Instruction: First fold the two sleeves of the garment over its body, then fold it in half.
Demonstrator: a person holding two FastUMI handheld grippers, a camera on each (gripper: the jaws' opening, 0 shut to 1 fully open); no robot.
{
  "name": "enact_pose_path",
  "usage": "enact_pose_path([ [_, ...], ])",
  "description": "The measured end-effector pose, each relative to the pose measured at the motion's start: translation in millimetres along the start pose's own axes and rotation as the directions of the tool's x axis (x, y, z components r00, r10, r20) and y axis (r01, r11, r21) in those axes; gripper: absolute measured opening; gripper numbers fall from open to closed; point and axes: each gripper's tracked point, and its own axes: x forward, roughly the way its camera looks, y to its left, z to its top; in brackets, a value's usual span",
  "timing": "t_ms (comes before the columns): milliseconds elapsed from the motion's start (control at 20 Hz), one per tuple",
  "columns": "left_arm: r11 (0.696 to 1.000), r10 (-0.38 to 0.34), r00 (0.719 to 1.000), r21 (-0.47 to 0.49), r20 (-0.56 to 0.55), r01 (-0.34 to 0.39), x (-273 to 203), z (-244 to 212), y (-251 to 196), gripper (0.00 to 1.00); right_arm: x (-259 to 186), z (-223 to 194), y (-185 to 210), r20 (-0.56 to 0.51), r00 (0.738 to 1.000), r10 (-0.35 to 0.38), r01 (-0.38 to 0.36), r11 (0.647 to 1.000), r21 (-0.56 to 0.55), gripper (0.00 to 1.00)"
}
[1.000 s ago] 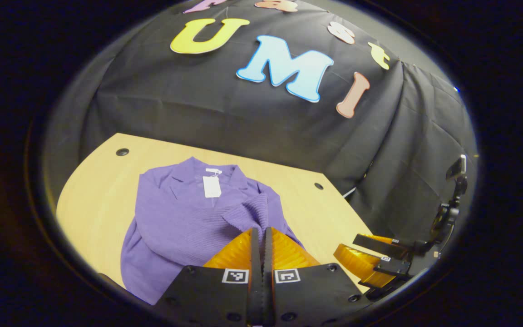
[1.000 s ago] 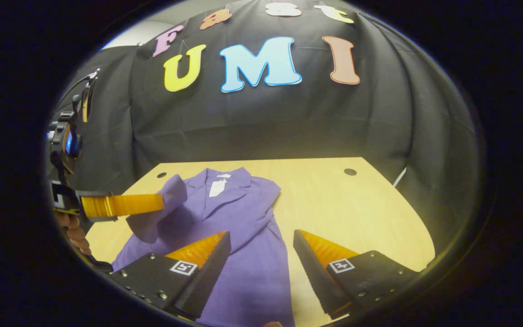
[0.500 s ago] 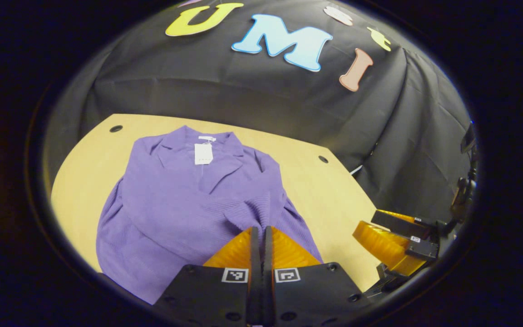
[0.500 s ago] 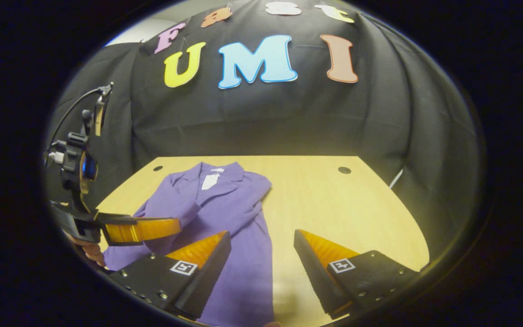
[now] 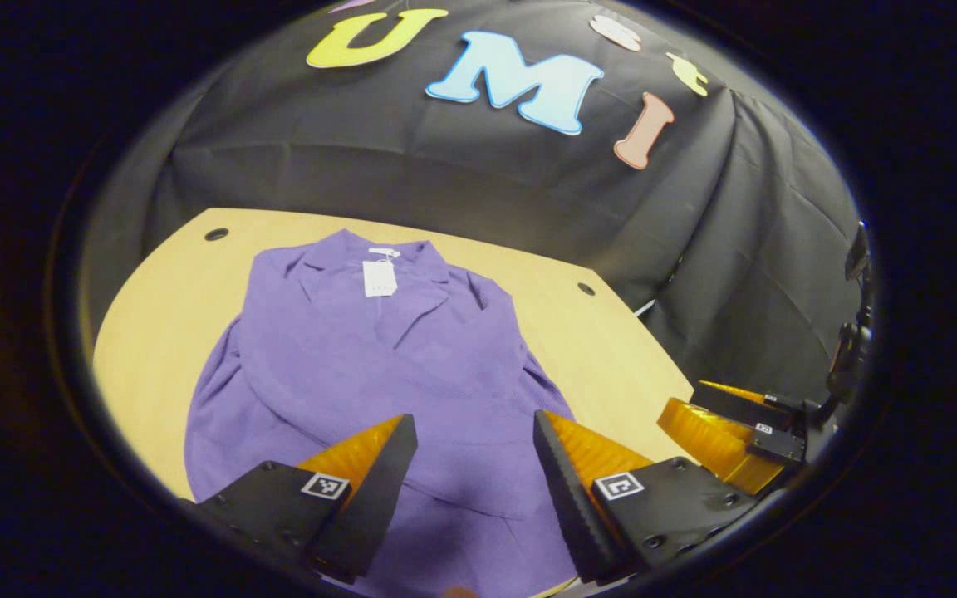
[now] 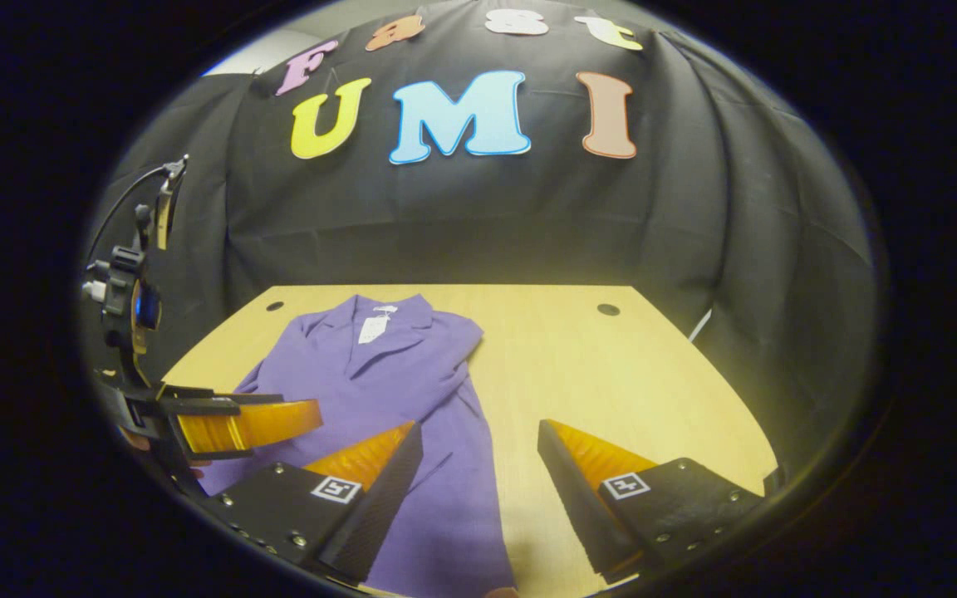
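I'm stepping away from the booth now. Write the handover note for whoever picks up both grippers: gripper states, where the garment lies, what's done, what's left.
Left gripper: open, holding nothing, over the garment's lower body.
Right gripper: open, holding nothing, over the garment's hem and the bare table.
Purple garment: flat on the table, collar toward the back wall, white tag at the neck.
Done: both sleeves appear folded across the body.
Left: fold the garment in half; probably take the hem with both grippers and carry it up to the collar.
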Motion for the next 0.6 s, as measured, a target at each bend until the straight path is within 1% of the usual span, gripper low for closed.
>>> enact_pose_path([
  [50,1.000,0.011,1.000,-0.004,0.010,-0.011,-6.8,-0.2,8.1,0.97,-2.5,-5.0,-1.5,-0.002,1.000,-0.016,0.016,1.000,-0.002,0.90],
  [100,1.000,0.025,1.000,-0.006,0.016,-0.025,-16.0,-0.6,18.2,0.96,-6.0,-9.6,-1.1,-0.004,1.000,-0.024,0.024,1.000,-0.002,0.90],
  [200,0.998,0.061,0.998,-0.006,0.020,-0.061,-36.5,-4.4,41.0,0.98,-11.2,-20.1,6.3,-0.011,1.000,-0.022,0.022,1.000,0.008,0.90],
  [250,0.997,0.076,0.997,-0.003,0.019,-0.076,-43.5,-8.5,52.4,0.98,-13.5,-29.1,5.0,-0.024,0.999,-0.033,0.034,0.999,0.008,0.90],
  [300,0.995,0.097,0.995,0.002,0.014,-0.097,-55.0,-12.8,66.1,0.98,-15.9,-38.3,2.1,-0.042,0.998,-0.051,0.051,0.999,0.002,0.92],
  [350,0.993,0.117,0.993,0.008,0.012,-0.117,-65.5,-17.0,79.1,0.94,-17.9,-48.4,1.6,-0.063,0.996,-0.061,0.062,0.998,0.002,0.90],
  [400,0.990,0.143,0.990,0.017,0.010,-0.143,-77.6,-23.0,94.2,0.98,-19.6,-57.8,0.9,-0.083,0.994,-0.069,0.070,0.997,0.012,0.92],
  [450,0.986,0.167,0.986,0.025,0.004,-0.167,-88.8,-29.7,109.3,0.96,-22.6,-68.5,-0.8,-0.106,0.992,-0.073,0.077,0.997,0.030,0.90],
  [550,0.979,0.203,0.979,0.027,-0.014,-0.202,-111.4,-45.8,136.4,0.98,-26.8,-91.7,-6.8,-0.158,0.983,-0.092,0.102,0.993,0.059,0.90],
  [600,0.976,0.216,0.976,0.021,-0.027,-0.216,-121.0,-54.5,148.8,0.96,-29.8,-102.0,-11.9,-0.180,0.978,-0.107,0.120,0.991,0.066,0.90],
])
